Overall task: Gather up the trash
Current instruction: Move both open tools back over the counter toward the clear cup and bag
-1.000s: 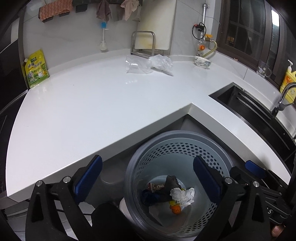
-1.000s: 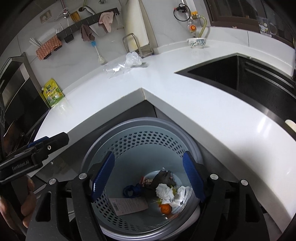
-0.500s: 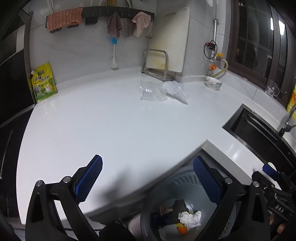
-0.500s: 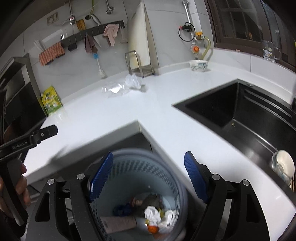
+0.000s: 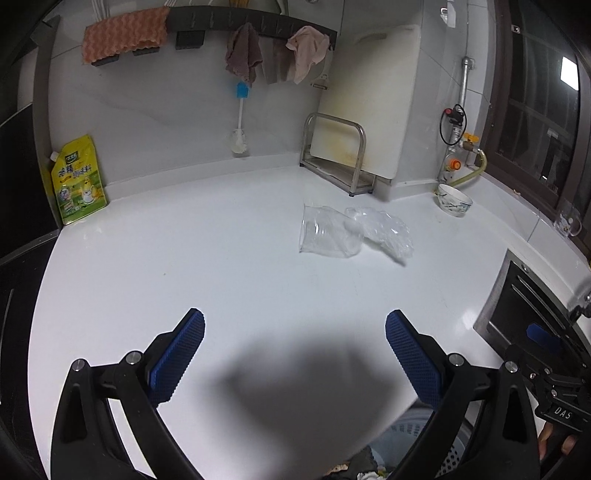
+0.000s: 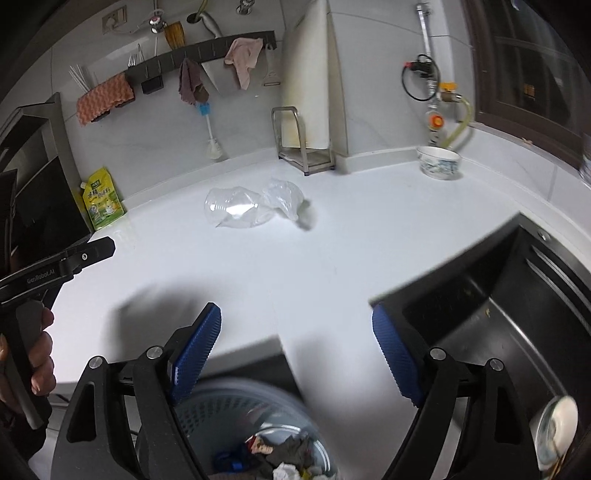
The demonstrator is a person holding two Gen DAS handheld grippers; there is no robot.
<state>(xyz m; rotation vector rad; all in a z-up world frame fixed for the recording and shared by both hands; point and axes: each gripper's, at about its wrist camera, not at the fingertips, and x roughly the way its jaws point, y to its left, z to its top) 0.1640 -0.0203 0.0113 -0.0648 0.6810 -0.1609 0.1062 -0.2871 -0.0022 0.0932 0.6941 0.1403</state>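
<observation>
1. Against the wall at the bench's [image 5: 240, 280] far left edge: a yellow detergent pouch [image 5: 78, 181], upright.
2. On the wall rail above: an orange cloth [image 5: 123, 35], a brown rag [image 5: 243, 55], a pink rag [image 5: 306, 50]; below them a blue-handled bottle brush [image 5: 239, 122] hanging head down.
3. Low at left: left gripper [image 5: 295, 363], fingers [image 5: 177, 362] spread wide, nothing between them, hovering over bare bench near its front edge.
4. Mid-bench, toward the back: a crushed clear plastic cup [image 5: 327, 232] on its side, touching a crumpled clear plastic bag [image 5: 384, 234] on its right.
5. Behind those, in the back corner: a steel rack [image 5: 334, 155] with a white cutting board [image 5: 365, 107] standing in it.
6. Right of the rack, by the wall: a patterned bowl [image 5: 454, 199].
7. Below the bench's inner corner: a perforated grey wastebasket [image 6: 236, 413] with wrappers and tissue inside.
8. Over the basket and bench edge: right gripper [image 6: 297, 358], fingers [image 6: 195, 354] just opened wider, nothing held.
9. Far right: a black sink [image 6: 498, 314] set into the bench.
</observation>
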